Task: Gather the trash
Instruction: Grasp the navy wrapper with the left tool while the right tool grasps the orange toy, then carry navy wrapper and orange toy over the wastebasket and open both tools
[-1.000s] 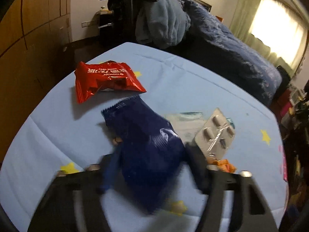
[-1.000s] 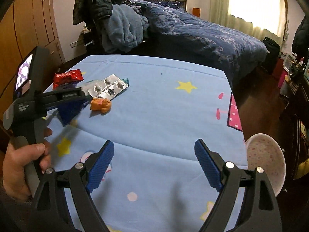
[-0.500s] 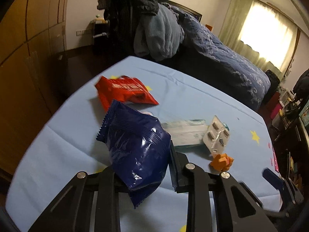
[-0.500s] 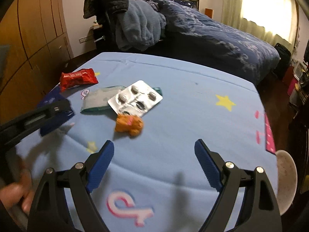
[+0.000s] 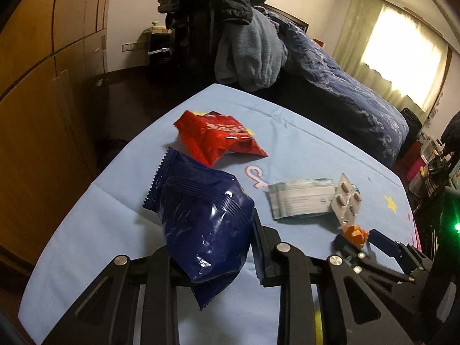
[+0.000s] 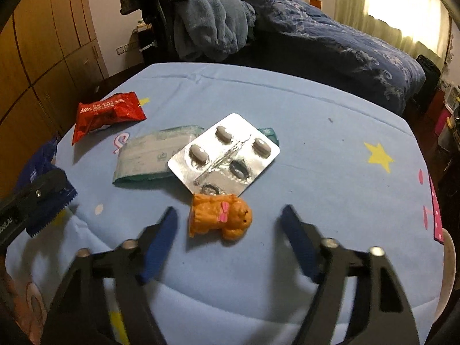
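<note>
My left gripper point(image 5: 212, 247) is shut on a dark blue snack wrapper point(image 5: 201, 215) and holds it above the table. A red wrapper point(image 5: 218, 138) lies beyond it. A pale green sachet point(image 5: 299, 198), a silver pill blister point(image 5: 346, 201) and a small orange toy dog point(image 5: 356, 234) lie to the right. My right gripper point(image 6: 230, 224) is open, low over the table, with the orange toy dog point(image 6: 220, 218) between its fingers. The pill blister point(image 6: 224, 152), the sachet point(image 6: 149, 155) and the red wrapper point(image 6: 106, 115) lie beyond it.
The table wears a light blue cloth point(image 6: 330, 115) with stars. A bed with a dark blue cover point(image 6: 330, 37) and a pile of clothes point(image 6: 207, 20) stand behind it. Wooden wardrobes point(image 5: 43, 86) are on the left. A pale bowl point(image 6: 448, 261) shows at the right edge.
My left gripper closed on the blue wrapper and lifted it off the table. My right gripper moved forward and down until its open fingers flank the orange toy dog.
</note>
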Demonstrator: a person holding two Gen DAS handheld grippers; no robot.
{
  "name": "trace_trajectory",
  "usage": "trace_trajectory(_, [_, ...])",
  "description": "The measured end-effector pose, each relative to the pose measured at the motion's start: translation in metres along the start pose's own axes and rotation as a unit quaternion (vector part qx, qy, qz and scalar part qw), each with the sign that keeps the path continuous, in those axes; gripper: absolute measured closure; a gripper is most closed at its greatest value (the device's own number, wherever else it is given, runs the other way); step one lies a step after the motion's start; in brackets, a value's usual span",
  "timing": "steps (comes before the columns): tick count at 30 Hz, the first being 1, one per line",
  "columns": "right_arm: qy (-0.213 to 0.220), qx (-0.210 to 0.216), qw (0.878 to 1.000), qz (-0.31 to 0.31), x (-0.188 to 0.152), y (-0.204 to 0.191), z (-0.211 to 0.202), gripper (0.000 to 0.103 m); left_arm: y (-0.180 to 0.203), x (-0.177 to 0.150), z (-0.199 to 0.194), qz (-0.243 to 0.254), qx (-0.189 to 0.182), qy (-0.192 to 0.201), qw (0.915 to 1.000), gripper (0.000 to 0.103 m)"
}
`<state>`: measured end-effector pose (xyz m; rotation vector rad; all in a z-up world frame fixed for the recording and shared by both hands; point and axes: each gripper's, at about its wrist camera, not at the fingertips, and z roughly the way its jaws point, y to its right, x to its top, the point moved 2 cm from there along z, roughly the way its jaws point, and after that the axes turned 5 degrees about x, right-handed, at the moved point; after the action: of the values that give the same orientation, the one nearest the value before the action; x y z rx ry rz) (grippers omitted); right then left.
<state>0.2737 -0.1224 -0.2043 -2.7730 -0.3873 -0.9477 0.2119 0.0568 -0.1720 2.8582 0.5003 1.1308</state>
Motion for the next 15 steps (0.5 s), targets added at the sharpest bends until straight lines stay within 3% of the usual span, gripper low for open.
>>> trace_trajectory(1, [0.0, 0.003, 1.0, 0.003, 0.001, 0.001, -0.001, 0.055, -0.001, 0.0, 0.0, -0.002, 0.0, -0.001, 1.0, 0.074])
trace_trajectory(2, [-0.001, 0.002, 1.0, 0.007, 0.001, 0.002, -0.002, 0.059, -0.003, -0.001, 0.0, -0.004, 0.0, -0.001, 1.0, 0.074])
trace_trajectory(15, [0.012, 0.006, 0.999, 0.041, -0.025, 0.032, -0.036, 0.059, 0.012, -0.005, -0.007, 0.016, 0.005, 0.002, 0.9999, 0.074])
